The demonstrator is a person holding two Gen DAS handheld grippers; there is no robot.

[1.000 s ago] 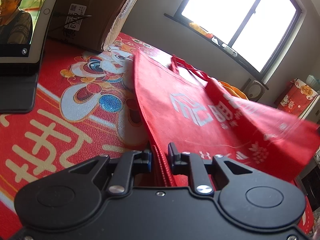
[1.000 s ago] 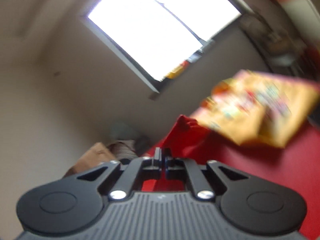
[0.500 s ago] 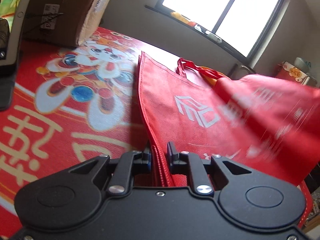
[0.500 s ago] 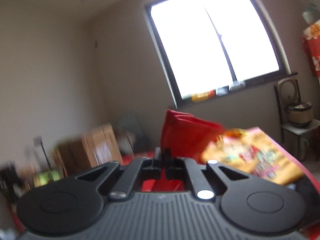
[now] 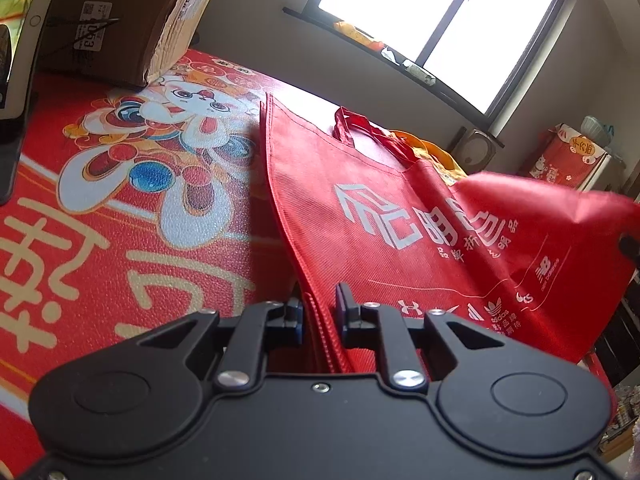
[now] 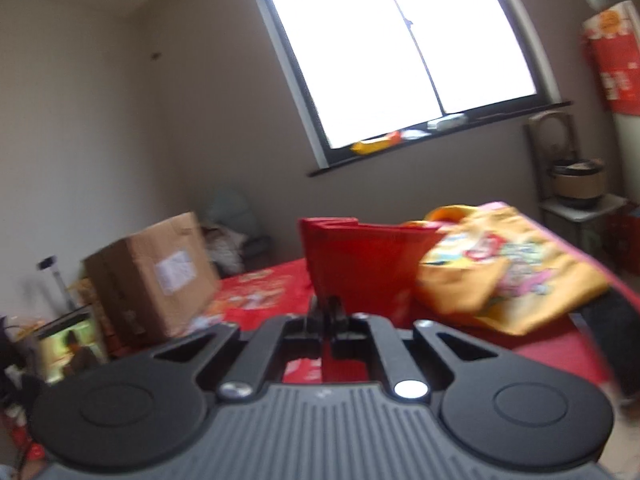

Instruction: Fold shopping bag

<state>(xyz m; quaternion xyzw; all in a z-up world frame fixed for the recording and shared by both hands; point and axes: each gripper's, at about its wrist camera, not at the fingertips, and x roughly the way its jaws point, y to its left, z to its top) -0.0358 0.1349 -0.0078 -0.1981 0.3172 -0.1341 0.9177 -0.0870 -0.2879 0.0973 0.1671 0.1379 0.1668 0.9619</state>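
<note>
Mid-fold: left gripper (image 5: 318, 308) jaws clamp the red shopping bag (image 5: 400, 232) edge between them, right gripper (image 6: 325, 316) jaws clamp its raised corner; next, probably lay it across.

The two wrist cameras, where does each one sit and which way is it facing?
Left wrist: sits behind the left gripper, tilted down over the red shopping bag on the mat; its jaws pinch the bag's edge.
Right wrist: sits behind the right gripper, near level toward the window; jaws shut on the bag.
Shared: bag, cardboard box, window, yellow bag.
</note>
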